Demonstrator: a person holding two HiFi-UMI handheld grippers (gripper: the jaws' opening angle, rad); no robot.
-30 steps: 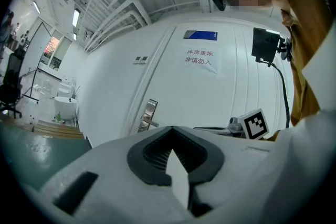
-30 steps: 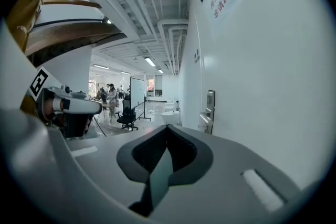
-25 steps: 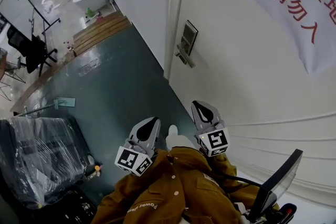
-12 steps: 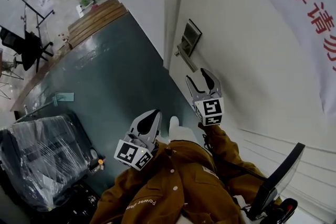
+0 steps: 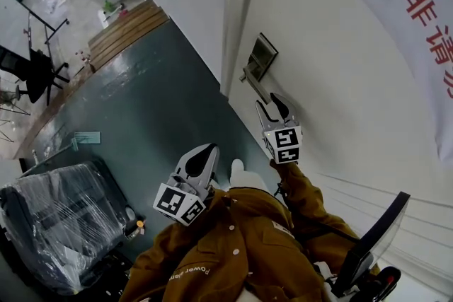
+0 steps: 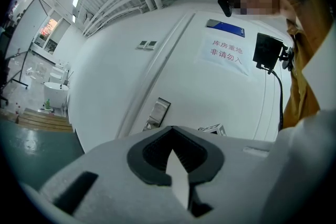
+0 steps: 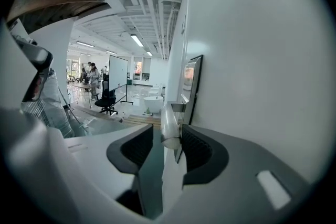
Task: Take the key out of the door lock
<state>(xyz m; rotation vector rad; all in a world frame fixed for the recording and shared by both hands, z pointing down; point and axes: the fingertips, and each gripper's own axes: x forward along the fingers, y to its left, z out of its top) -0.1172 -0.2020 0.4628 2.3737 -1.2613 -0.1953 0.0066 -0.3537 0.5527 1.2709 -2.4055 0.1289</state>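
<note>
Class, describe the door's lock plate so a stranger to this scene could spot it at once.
Start at the big white door with the red-lettered sign. Along its frame-side edge sits a dark rectangular plate; alone on the door, it carries a silver lever handle.

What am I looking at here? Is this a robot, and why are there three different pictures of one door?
It is not a robot. A person in a brown jacket holds a hand tool with two fingers in each hand. The head view comes from a camera on the person's head, looking steeply down. The other two views come from cameras riding on each tool, looking along its fingers.

There is no table here, just a grey floor and a white door with a metal lock plate and lever handle. The right gripper is raised to the handle. Its fingers are closing, with the handle's end in the gap between them, but not pressing on it. The left gripper hangs low, shut and empty.

The job is pulling a key from the lock, but I can't make out a key here.
</note>
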